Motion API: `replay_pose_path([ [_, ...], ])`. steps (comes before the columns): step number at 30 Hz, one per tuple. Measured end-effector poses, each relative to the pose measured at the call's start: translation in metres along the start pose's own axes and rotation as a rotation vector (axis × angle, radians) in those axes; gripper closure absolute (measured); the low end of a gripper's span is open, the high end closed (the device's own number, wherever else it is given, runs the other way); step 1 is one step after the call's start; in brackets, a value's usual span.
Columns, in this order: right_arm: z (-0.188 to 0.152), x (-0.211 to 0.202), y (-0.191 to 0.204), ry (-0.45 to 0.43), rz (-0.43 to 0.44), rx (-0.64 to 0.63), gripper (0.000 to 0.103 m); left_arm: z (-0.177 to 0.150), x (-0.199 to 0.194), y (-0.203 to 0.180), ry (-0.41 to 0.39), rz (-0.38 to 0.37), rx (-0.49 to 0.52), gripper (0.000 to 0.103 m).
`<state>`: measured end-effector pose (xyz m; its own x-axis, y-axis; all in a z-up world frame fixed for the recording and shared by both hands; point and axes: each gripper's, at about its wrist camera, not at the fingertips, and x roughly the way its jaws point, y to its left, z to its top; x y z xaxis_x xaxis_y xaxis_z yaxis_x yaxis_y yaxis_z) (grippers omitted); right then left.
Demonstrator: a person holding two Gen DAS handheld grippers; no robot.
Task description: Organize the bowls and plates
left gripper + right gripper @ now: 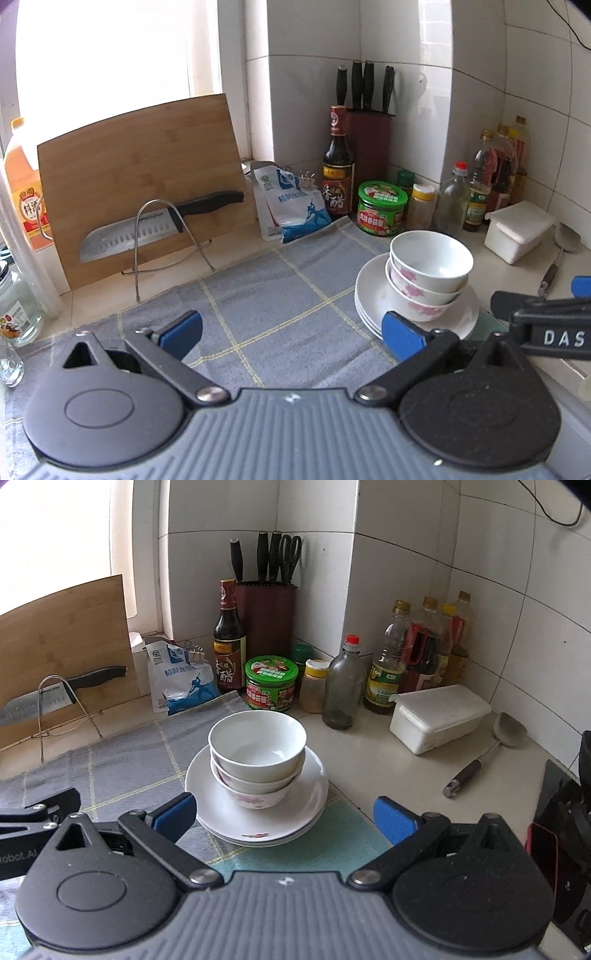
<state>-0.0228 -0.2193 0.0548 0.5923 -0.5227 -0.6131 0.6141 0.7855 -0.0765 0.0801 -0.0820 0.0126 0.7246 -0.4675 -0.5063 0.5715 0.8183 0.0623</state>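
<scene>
Nearest to us, our left gripper (291, 334) hangs over the grey checked cloth (280, 295) with its blue pads (183, 330) spread wide and nothing between them. Our right gripper (282, 818) is likewise spread wide and empty, its pads either side of the near edge of the plates (258, 812).

Those white plates are stacked on the cloth's right end. Two bowls (256, 751) sit nested on them: the top one plain white, the lower one with pink flowers. In the left view the same stack lies just beyond our right pad.

Further back, a green jar (271, 683), a vinegar bottle (229, 642) and a salt bag (181, 681) stand behind the cloth. To the right are a white box (439, 718), a ladle (480, 753) and several oil bottles (424, 653). On the left, a knife (155, 225) rests in a wire rack against a cutting board (140, 166). A knife block (266, 616) fills the tiled corner.
</scene>
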Motion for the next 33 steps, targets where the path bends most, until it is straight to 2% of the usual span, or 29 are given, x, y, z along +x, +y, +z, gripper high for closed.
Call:
replay_pose_path([
  [33, 0.006, 0.003, -0.009, -0.014, 0.014, 0.011, 0.0, 0.009, 0.005, -0.011, -0.003, 0.022, -0.009, 0.001],
])
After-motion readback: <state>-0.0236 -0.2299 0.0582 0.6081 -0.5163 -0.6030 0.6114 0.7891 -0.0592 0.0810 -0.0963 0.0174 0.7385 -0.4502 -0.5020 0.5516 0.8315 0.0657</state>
